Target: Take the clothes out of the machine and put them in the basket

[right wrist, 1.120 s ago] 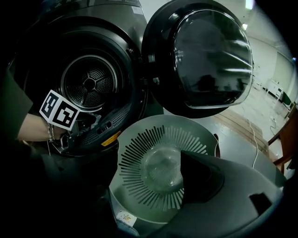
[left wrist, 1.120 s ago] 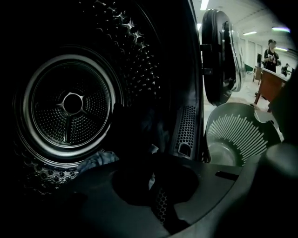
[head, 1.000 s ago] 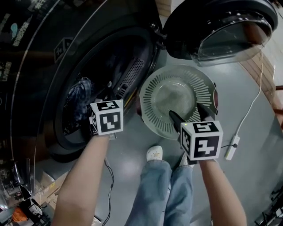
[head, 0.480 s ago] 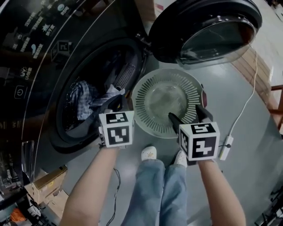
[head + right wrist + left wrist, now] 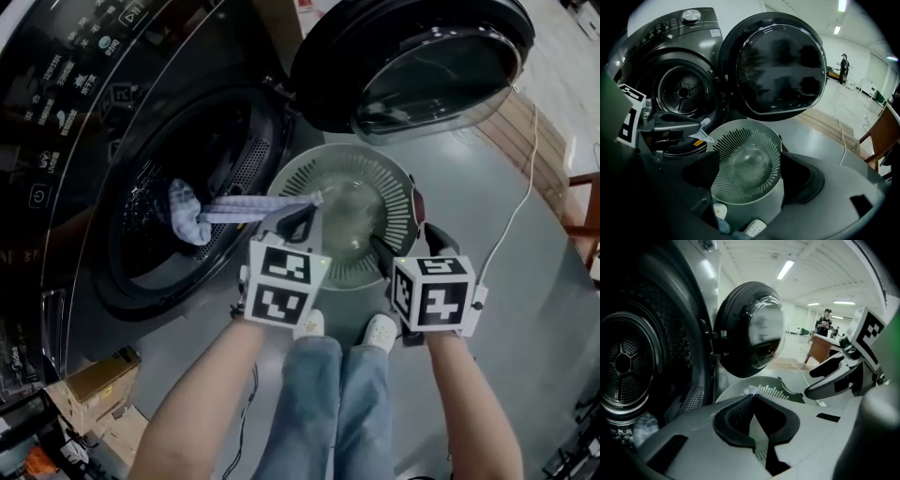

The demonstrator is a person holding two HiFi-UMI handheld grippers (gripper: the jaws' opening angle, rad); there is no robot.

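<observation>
Cloth (image 5: 239,208) half out of the machine (image 5: 66,141), pinched at one end.
At the left, the cloth's bunched end lies in the open drum mouth, and the rest stretches in a thin pale striped band toward the basket (image 5: 398,183). My left gripper (image 5: 300,221) is clamped tight on the band's near tip, over the basket's left rim. It looks light, soft and limp. It is likely to sag and catch on the door lip, so I judge a hold nearer the bulk steadier than this corner pinch. My right gripper (image 5: 410,246) hangs over the basket's near side, jaws wide, nothing between them.
</observation>
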